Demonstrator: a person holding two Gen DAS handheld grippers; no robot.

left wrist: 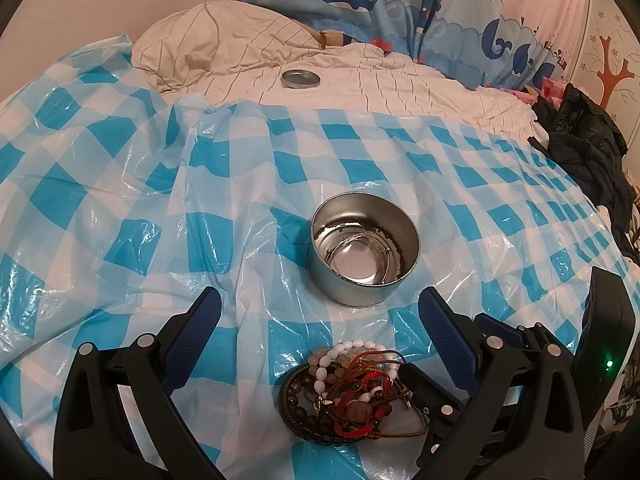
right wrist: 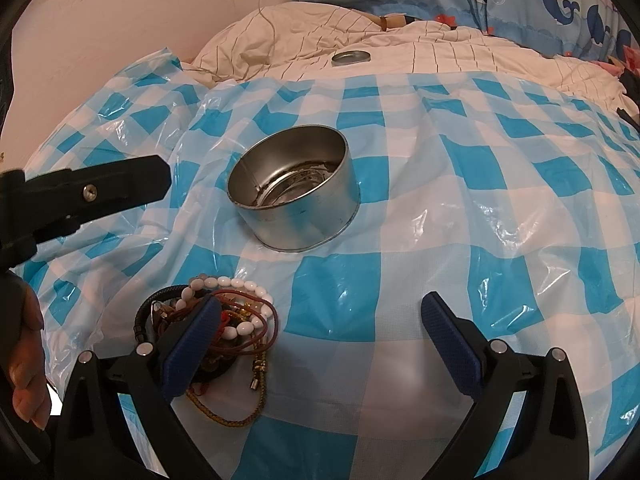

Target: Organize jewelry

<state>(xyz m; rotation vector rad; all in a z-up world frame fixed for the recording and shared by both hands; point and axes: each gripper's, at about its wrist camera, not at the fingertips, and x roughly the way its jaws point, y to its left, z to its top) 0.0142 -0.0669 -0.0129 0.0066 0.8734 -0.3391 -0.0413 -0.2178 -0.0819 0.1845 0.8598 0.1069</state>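
Observation:
A pile of bracelets [left wrist: 352, 392] with white, brown and red beads and cords lies on the blue-checked plastic sheet [left wrist: 160, 208]. A round metal tin [left wrist: 364, 248] stands just beyond it with silver bangles inside. My left gripper [left wrist: 320, 316] is open, its fingers either side of the space above the pile. My right gripper [right wrist: 320, 320] is open, and its left finger [right wrist: 192, 340] lies over the pile [right wrist: 224, 320]. The tin [right wrist: 296, 188] stands ahead of it. The left gripper's finger [right wrist: 100, 192] shows at the left in the right wrist view.
The tin's lid [left wrist: 300, 79] lies on the striped cream bedding [left wrist: 360, 80] at the back. A whale-print blue pillow [left wrist: 380, 0] and a wall are behind. Dark clothes [left wrist: 592, 152] lie at the right edge. A cable [right wrist: 264, 32] hangs from the wall.

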